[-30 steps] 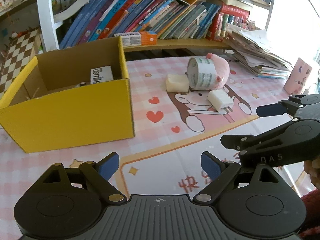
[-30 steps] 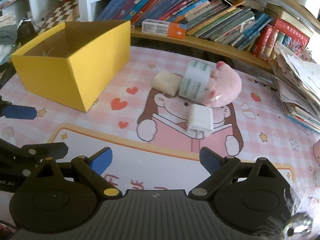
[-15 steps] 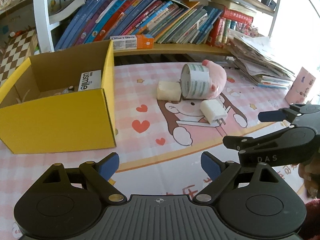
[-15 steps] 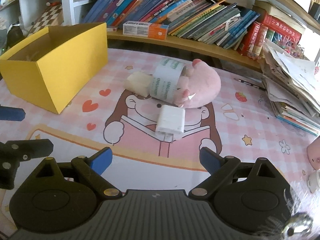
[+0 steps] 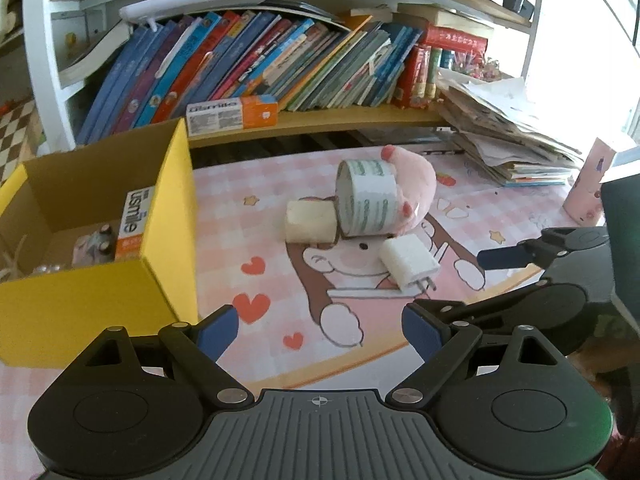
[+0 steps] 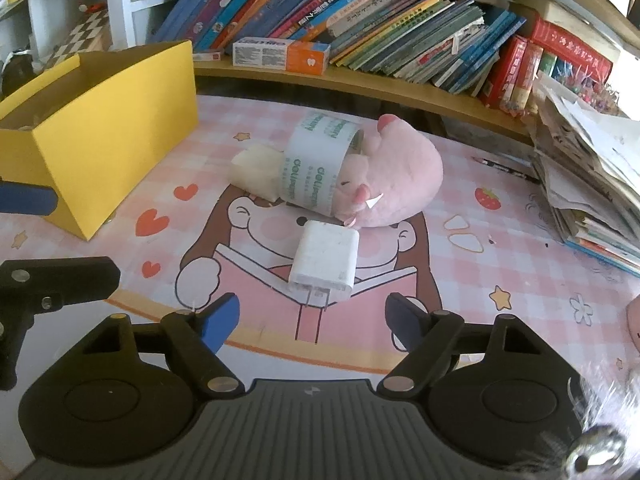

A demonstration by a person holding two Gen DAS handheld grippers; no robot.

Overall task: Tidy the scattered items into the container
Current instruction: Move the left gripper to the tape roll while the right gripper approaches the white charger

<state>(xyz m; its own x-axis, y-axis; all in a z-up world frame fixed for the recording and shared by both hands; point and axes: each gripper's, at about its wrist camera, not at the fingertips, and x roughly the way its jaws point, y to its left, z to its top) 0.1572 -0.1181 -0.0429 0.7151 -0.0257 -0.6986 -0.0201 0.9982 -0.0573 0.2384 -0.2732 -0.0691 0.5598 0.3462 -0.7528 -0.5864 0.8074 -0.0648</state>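
Yellow box [image 5: 168, 216]: already holds a toothpaste carton [image 5: 134, 222] and small oddments. Outstanding on the surface [image 6: 500, 240], clustered and touching: white charger [image 6: 325, 266], tape roll [image 6: 316, 164], pink plush [image 6: 396, 176], cream block [image 6: 258, 170]. Right hand-held gripper [image 6: 312, 318] spread wide and empty, just short of the charger; left hand-held gripper [image 5: 318, 334] likewise released.

child's study at home, picture-book shelf [image 5: 280, 64], cartoon desk mat [image 6: 500, 248], plush toy [image 6: 396, 176]

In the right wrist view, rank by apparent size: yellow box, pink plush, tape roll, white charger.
Largest to smallest, as they look:
1. yellow box
2. pink plush
3. tape roll and white charger: they look about alike, and the charger lies nearer the camera, so I won't rank them.
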